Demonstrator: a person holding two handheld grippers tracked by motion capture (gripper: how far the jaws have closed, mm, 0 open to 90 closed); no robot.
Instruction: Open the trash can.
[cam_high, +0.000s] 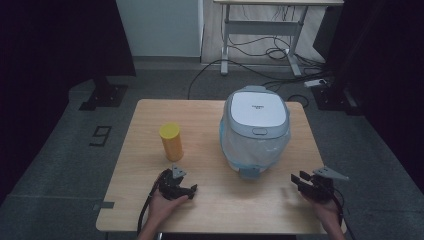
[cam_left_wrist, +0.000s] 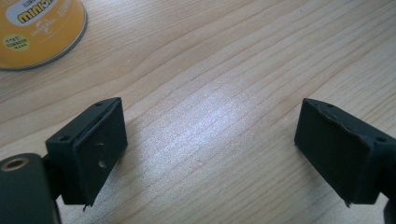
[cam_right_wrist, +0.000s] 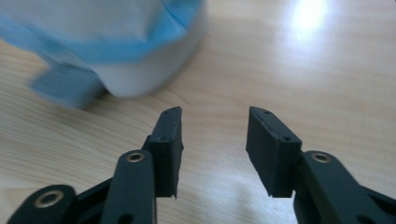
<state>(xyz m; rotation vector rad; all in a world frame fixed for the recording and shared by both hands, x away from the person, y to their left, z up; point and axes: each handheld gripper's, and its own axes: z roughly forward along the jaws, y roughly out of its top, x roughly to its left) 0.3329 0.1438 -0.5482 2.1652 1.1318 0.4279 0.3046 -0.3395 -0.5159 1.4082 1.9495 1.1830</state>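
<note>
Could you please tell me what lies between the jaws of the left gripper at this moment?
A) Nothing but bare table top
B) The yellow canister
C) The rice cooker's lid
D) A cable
A: in the left gripper view the left gripper has its jaws spread wide over bare wooden table, with the yellow canister standing apart beyond them.

1 wooden table (cam_high: 210, 205) holds 1 yellow canister (cam_high: 171, 141) and 1 rice cooker (cam_high: 255, 127).
</note>
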